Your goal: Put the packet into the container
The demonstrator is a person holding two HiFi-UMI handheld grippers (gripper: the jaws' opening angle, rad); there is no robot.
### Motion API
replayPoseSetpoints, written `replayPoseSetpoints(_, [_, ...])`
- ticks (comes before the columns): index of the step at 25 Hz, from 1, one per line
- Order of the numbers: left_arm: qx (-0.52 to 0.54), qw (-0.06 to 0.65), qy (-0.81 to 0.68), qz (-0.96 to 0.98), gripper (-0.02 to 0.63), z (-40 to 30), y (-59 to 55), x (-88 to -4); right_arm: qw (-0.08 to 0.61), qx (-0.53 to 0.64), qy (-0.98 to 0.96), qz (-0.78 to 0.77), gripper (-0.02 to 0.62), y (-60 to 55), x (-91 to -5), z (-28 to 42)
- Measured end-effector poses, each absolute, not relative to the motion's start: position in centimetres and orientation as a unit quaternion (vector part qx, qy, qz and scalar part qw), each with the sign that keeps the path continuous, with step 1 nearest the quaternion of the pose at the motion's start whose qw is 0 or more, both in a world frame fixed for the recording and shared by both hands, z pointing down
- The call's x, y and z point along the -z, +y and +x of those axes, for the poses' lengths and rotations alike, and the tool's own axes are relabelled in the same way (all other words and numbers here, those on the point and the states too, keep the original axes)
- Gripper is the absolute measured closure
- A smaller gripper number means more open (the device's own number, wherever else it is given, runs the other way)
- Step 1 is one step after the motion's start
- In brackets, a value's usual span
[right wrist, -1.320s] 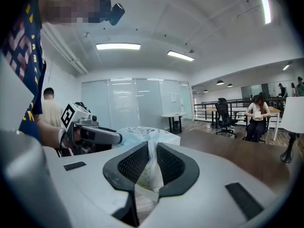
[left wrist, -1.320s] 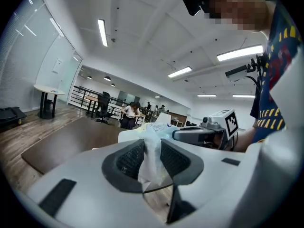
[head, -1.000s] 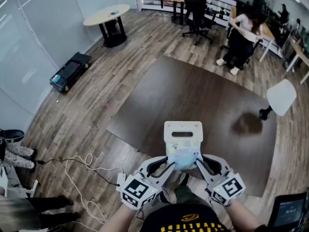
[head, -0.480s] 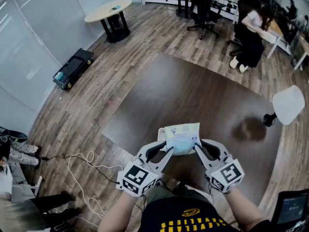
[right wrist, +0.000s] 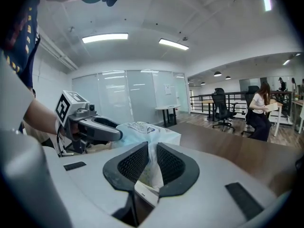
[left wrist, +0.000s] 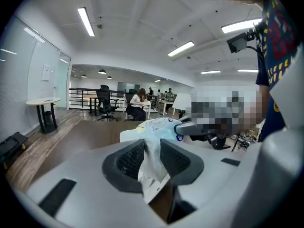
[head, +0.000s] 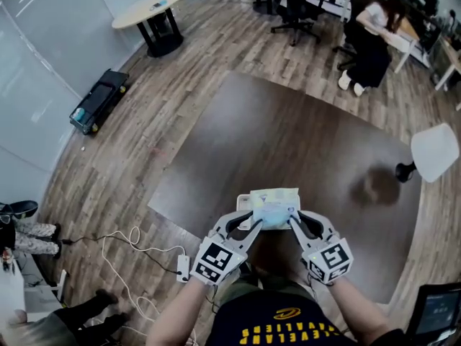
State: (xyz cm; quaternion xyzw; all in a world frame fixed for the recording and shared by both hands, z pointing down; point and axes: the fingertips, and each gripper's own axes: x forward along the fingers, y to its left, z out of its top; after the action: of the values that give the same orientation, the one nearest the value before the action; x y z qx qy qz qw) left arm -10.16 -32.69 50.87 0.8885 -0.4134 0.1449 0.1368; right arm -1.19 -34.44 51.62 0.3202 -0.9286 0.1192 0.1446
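Note:
A crumpled pale blue and white packet (head: pixel 273 210) hangs between my two grippers, close to my body, above the near edge of the dark table. My left gripper (head: pixel 253 220) is shut on the packet's left edge, its pads pinching the thin film (left wrist: pixel 150 161). My right gripper (head: pixel 292 220) is shut on the right edge (right wrist: pixel 151 163). The white container (head: pixel 244 205) lies right behind and under the packet; only a strip of its rim shows. In each gripper view the other gripper's fingers (left wrist: pixel 191 127) (right wrist: pixel 97 129) reach the packet from the far side.
A large dark brown table (head: pixel 288 135) spreads ahead over a wood floor. White cables (head: pixel 122 247) trail on the floor to my left. A white chair (head: pixel 435 150) stands right, a black case (head: pixel 97 105) and round table (head: pixel 148 9) far left, a seated person (head: pixel 371 31) at the back.
The packet now covers most of the white container, whose slotted top showed fully a second ago. Both grippers stay closed on the packet's edges and have come slightly closer together.

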Motion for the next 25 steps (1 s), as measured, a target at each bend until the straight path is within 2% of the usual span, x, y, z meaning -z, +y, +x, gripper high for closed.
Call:
replayPoseSetpoints(5, [-0.190,0.115,-0.383,0.897,0.497,-9.8,-32.4,-53.7,0.184,-0.101,-0.920,0.331,0.531,-34.6,-54.8,-0.8])
replayPoseSetpoints(25, [-0.324,0.108,-0.319,0.884,0.497,-9.5,-31.9,-64.2,0.319,-0.067,-0.891,0.315,0.531,-34.0,-64.0,-1.1])
